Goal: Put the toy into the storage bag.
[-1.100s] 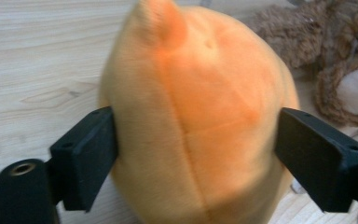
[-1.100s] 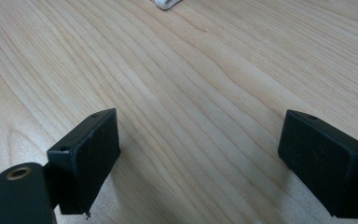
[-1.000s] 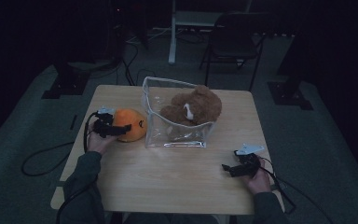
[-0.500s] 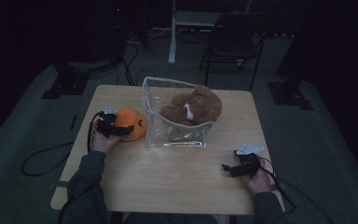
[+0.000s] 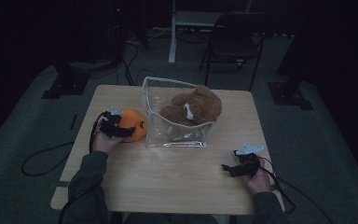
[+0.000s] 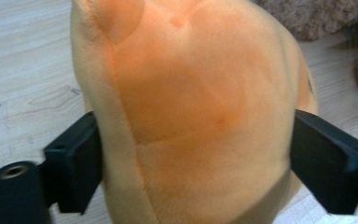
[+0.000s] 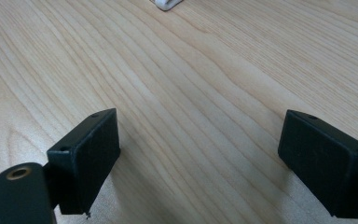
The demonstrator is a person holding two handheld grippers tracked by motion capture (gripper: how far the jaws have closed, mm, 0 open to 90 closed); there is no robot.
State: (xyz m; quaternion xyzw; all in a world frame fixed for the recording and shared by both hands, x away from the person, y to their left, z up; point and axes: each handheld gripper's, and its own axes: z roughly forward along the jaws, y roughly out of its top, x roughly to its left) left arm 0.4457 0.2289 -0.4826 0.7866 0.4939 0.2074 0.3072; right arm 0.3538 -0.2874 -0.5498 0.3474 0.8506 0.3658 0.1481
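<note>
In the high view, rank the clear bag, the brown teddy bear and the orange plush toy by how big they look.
1. Clear bag: largest.
2. Brown teddy bear: smaller, sitting inside the bag.
3. Orange plush toy: smallest, partly covered by the left gripper.

Plush (image 5: 133, 124) was orange, paler peach along the seams up close (image 6: 191, 116), with a small dark mark on its side. Bear (image 5: 193, 106) was brown with a white patch. Bag (image 5: 177, 135) was clear with pale trim. Table (image 5: 168, 182) was light wood with streaky grain (image 7: 191, 70). Gripper jaws were black in both gripper views; the right gripper (image 5: 235, 168) carried a grey plate. Sleeves were dark grey-green. Floor was dim grey carpet, chair (image 5: 235, 42) black.
</note>
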